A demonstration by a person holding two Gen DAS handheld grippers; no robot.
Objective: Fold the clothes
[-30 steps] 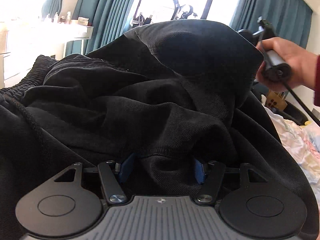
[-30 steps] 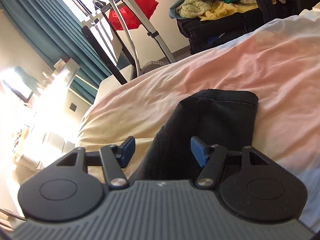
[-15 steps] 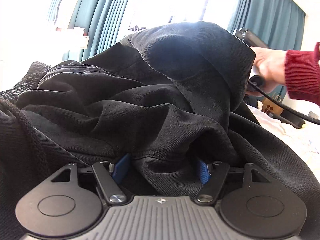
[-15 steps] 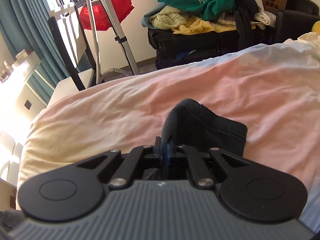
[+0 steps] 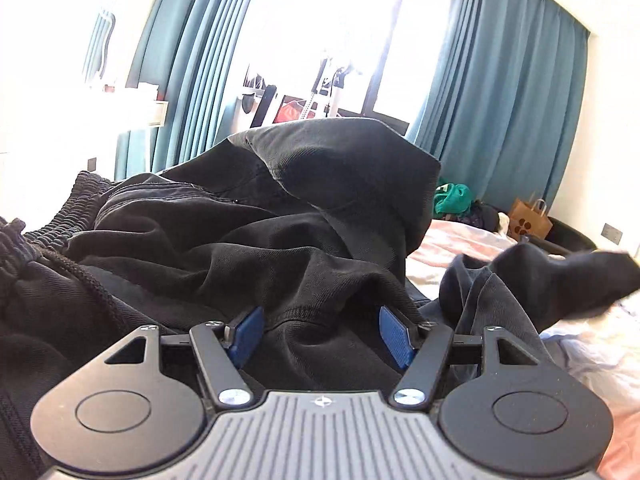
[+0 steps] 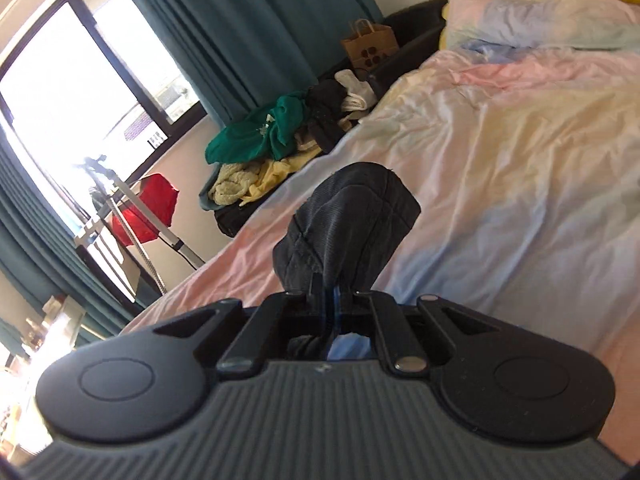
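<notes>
Black trousers (image 5: 248,240) lie in a big bumpy heap across the middle and left of the left wrist view, on the pale pink and yellow bedsheet (image 6: 520,152). Their stretchy waistband (image 5: 76,204) sits at the far left of that view. One dark end of the cloth (image 6: 352,216) sticks up in the middle of the right wrist view.

The right gripper (image 6: 330,300) is squeezed tight on that end, with its blue pads pinching the cloth. The left gripper (image 5: 320,332) is partly open. A hem of the trousers lies between its blue pads (image 5: 246,332), but the pads look apart from the cloth, so I think it is not holding yet.

The step now looks like pulling the cloth out flat for a fold. To do it well, the right gripper should keep its tight pinch and pull slowly and low over the sheet (a fast tug could drag the whole heap). The left gripper should close on the hem first, so the cloth gets stretched between both. Then the lumps can smooth out.
</notes>
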